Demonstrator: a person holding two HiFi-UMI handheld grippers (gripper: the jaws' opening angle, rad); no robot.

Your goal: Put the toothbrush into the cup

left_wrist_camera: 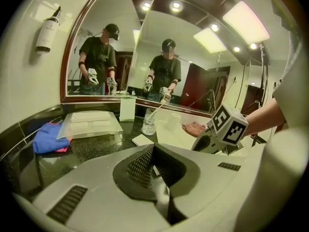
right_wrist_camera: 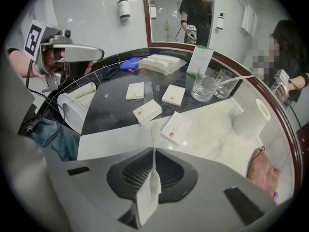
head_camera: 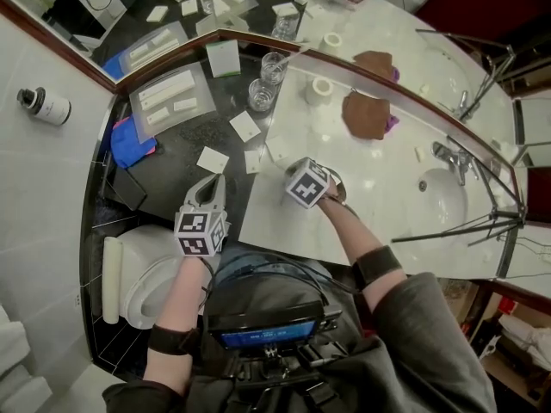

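The long counter [head_camera: 387, 179] curves under the mirror [left_wrist_camera: 130, 47], black stone on the left and white marble on the right. A basin [head_camera: 443, 200] is sunk at the far right end. A toilet [head_camera: 146, 274] stands below the dark end.

The person is at the counter's edge with a gripper in each hand. The left gripper [head_camera: 209, 183] hangs over the black stone, jaws pressed together with nothing between them. The right gripper [right_wrist_camera: 154, 151] points steeply down over the marble, its jaws clamped on the toothbrush [right_wrist_camera: 154, 134].

A brown cloth [head_camera: 366, 114] lies on the marble towards the basin, and a paper roll [head_camera: 320, 89] stands near it. Two glass cups [head_camera: 274, 65] sit side by side at the back by the mirror, with a white stick [right_wrist_camera: 236, 79] leaning out of one. Small white boxes [right_wrist_camera: 176, 128] are scattered where the two stones meet.

The toothbrush's bristle end pokes out past the jaw tips, above the marble just beside the nearest box. It is well apart from the cups.
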